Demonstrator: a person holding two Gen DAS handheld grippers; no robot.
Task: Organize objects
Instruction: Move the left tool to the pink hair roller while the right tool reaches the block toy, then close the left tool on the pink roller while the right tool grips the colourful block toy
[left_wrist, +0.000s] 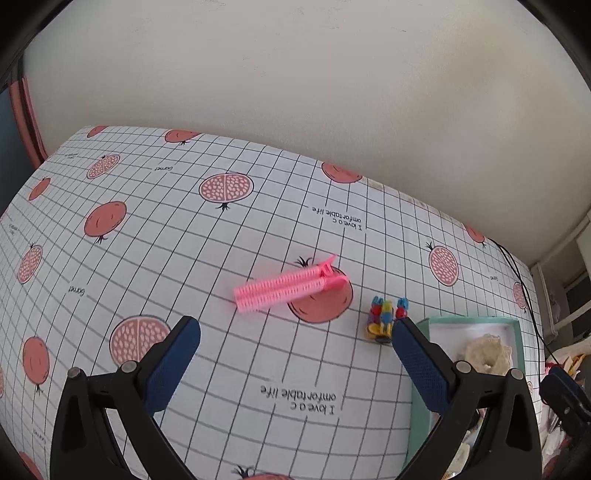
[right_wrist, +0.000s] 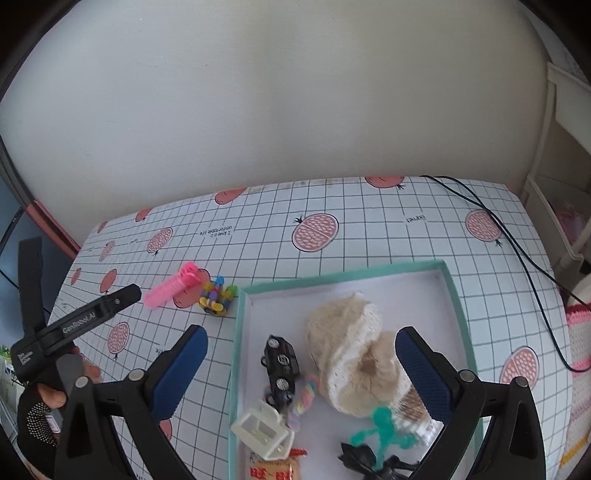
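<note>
A: Pink clip (left_wrist: 286, 286) lies flat on the cloth (left_wrist: 184, 240), half over a printed pomegranate. Ribbed barrel, hinged tabs at the end nearer the wall. Outside the box (left_wrist: 519, 332).

B: How would it handle?

A: My guess is light, stiff plastic. The ribs should give the pads some bite. Best taken across the middle of the barrel, jaws square to its length. Pinch the tab end and it may spring open.

B: And the small thing next to it?

A: A bead toy (left_wrist: 386, 319), many colours, just beside the clip and close to the box wall. Looks light, lumpy, probably loose-jointed. It could roll or slip from a shallow pinch.

B: Left gripper (left_wrist: 295, 332)?

A: Spread wide, nothing between the fingers. It hovers short of the clip, and the right-hand finger's tip overlaps the toy in that view. Whether it touches, I cannot tell.

B: Right gripper (right_wrist: 301, 341)?

A: Also released and empty, hanging over the box, where a knit piece (right_wrist: 354, 350), toy car (right_wrist: 281, 363), green figure (right_wrist: 384, 428), white clip (right_wrist: 264, 430) and candy (right_wrist: 304, 397) already lie.

B: So what is left?

A: Judging by the layout, the clip and the toy. The cable (right_wrist: 517, 243) runs well off to the right, clear of both.
</note>
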